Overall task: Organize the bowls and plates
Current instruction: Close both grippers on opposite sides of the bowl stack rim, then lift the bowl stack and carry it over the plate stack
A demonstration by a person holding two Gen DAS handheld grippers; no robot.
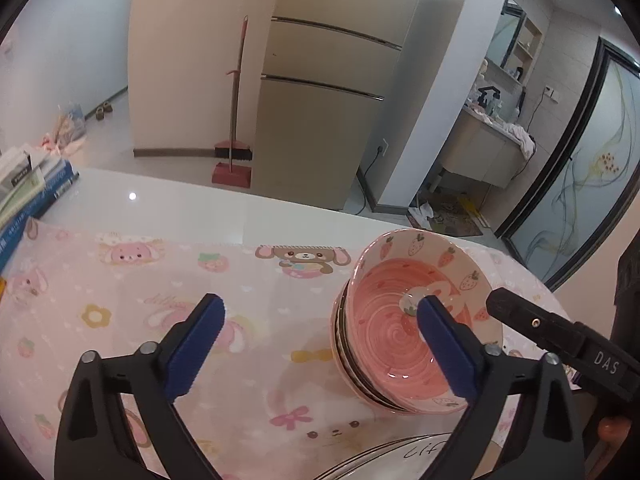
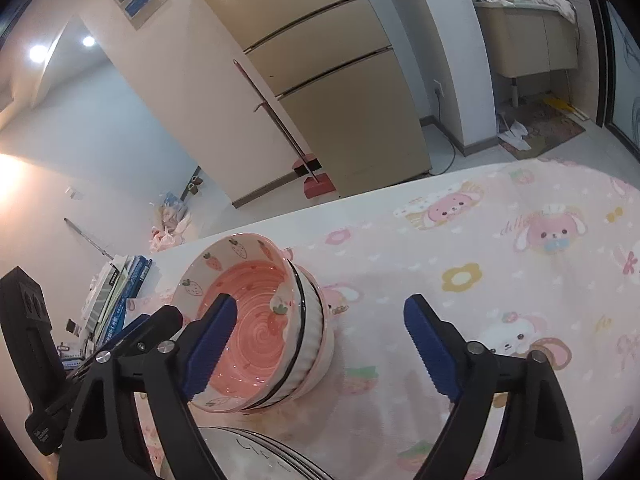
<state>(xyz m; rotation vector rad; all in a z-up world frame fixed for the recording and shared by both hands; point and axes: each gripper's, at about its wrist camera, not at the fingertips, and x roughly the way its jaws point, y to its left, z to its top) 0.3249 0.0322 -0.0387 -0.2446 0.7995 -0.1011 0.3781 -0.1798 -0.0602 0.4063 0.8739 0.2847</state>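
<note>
A stack of bowls [image 1: 384, 344] stands on the pink cartoon tablecloth [image 1: 160, 280]; the top one is pink inside with strawberries on its rim. My left gripper [image 1: 320, 304] is open: its right pad shows in front of the bowl's inside, its left pad over bare cloth, and neither pad presses on anything. My right gripper [image 2: 320, 308] is open too, with its left pad in front of the same bowl stack [image 2: 260, 316]. White plates [image 1: 400, 456] with dark rims and writing lie just below the stack, also at the bottom of the right wrist view as plates [image 2: 260, 456].
A pile of books [image 1: 28, 188] lies on the table's left end, seen too as books [image 2: 116, 292]. Beyond the table's far edge stand a beige fridge [image 1: 320, 120] and a red broom with dustpan [image 1: 234, 160]. Open cloth lies right of the bowls [image 2: 500, 280].
</note>
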